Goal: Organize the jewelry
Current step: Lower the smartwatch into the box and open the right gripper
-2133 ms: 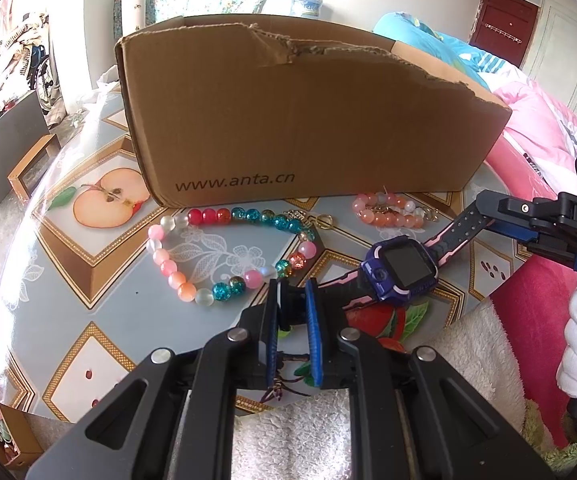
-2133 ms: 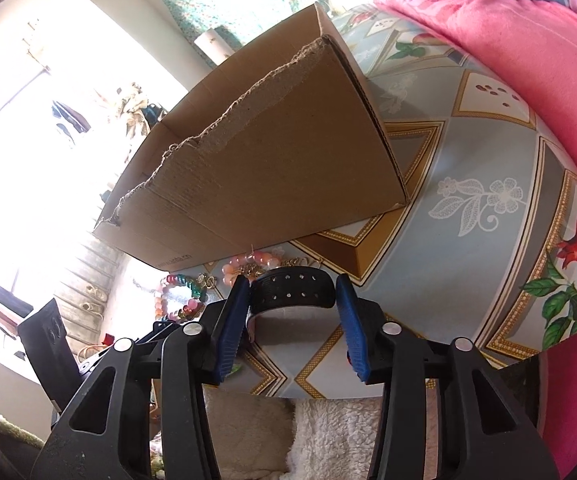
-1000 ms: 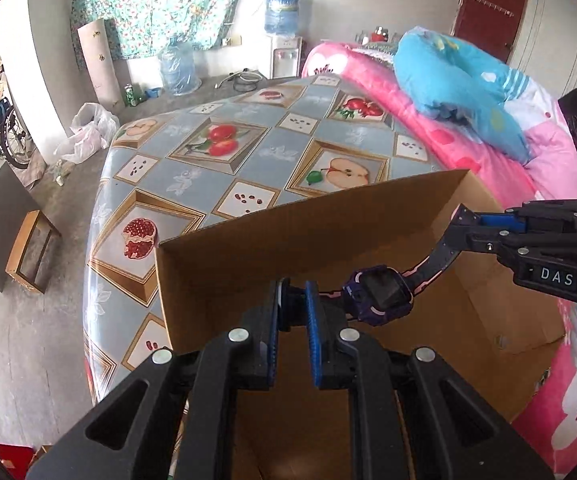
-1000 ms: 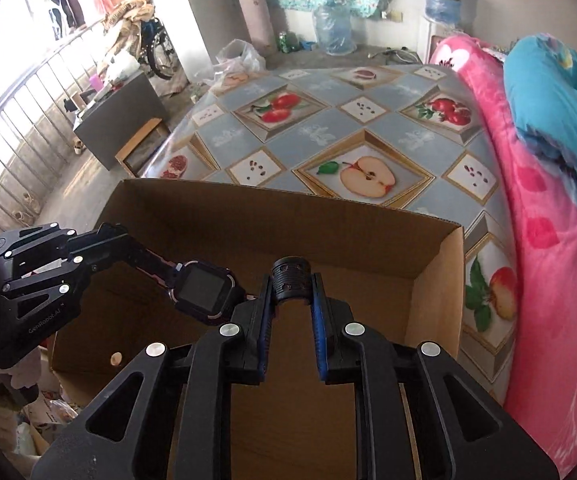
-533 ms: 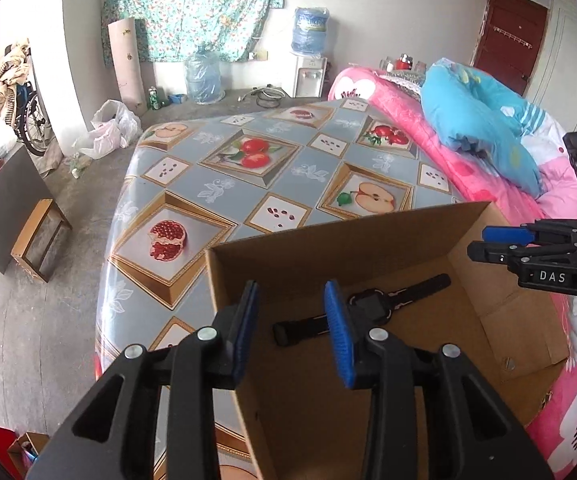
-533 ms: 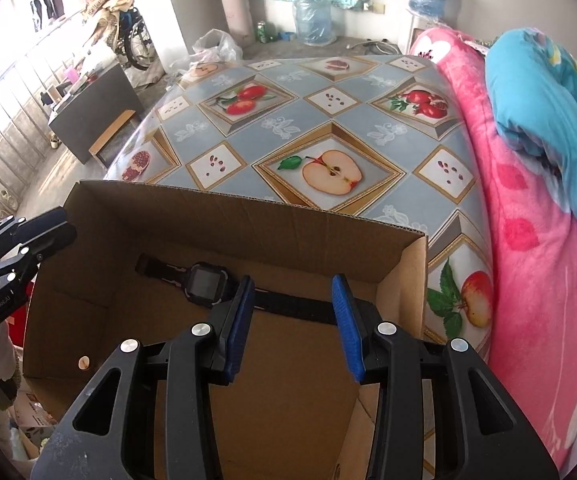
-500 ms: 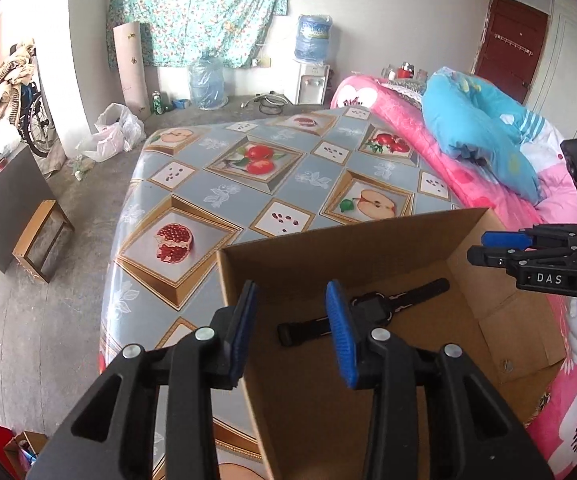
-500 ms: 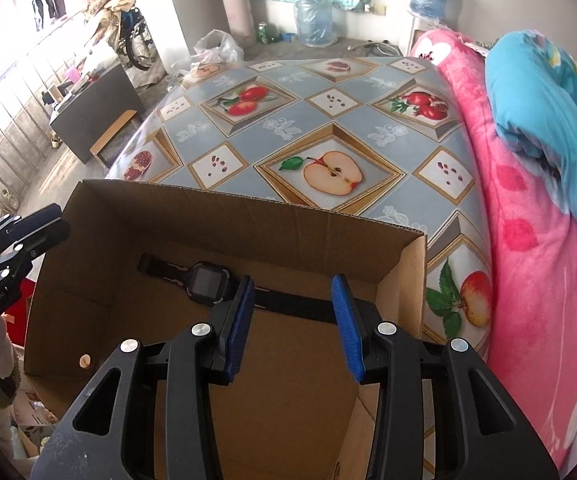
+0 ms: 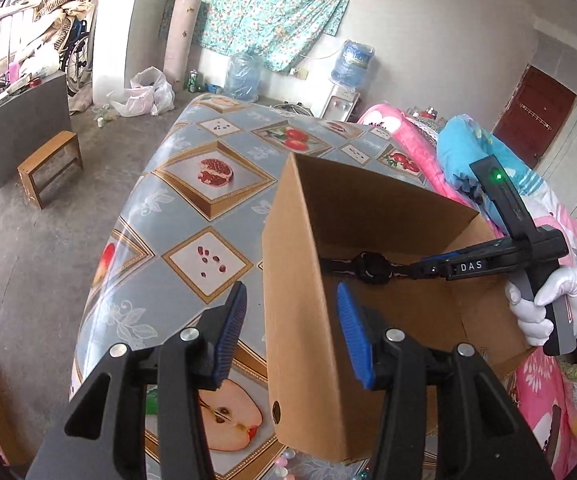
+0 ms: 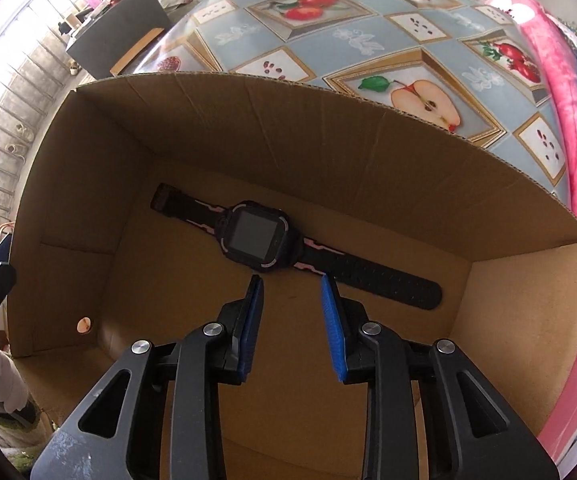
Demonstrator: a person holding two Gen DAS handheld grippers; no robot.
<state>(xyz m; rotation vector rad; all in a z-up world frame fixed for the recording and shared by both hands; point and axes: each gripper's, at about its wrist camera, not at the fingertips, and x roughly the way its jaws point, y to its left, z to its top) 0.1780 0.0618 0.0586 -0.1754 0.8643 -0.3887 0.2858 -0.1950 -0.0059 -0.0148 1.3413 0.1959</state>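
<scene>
A dark smartwatch (image 10: 258, 236) with a black and pink strap lies flat on the floor of the open cardboard box (image 10: 328, 148). My right gripper (image 10: 290, 282) hangs inside the box just short of the strap. Its jaws are closing with nothing between them. In the left wrist view the watch (image 9: 372, 268) shows past the box wall (image 9: 300, 320), with the right gripper (image 9: 428, 270) reaching in from the right. My left gripper (image 9: 291, 286) is opening and holds nothing. The box's near corner lines up between its fingers; whether they straddle it I cannot tell.
The box stands on a table with a fruit-patterned cloth (image 9: 208, 264). A few beads (image 9: 284, 466) peek out at the box's near foot. Pink bedding (image 10: 568, 120) runs along the right. A gloved hand (image 9: 548, 300) holds the right gripper. A wooden stool (image 9: 48, 164) stands on the floor at left.
A second ago both grippers held the watch over the box; it then dropped to the box floor. The left gripper has swung left to the box corner and widened. The right has sunk toward the watch, jaws narrower.
</scene>
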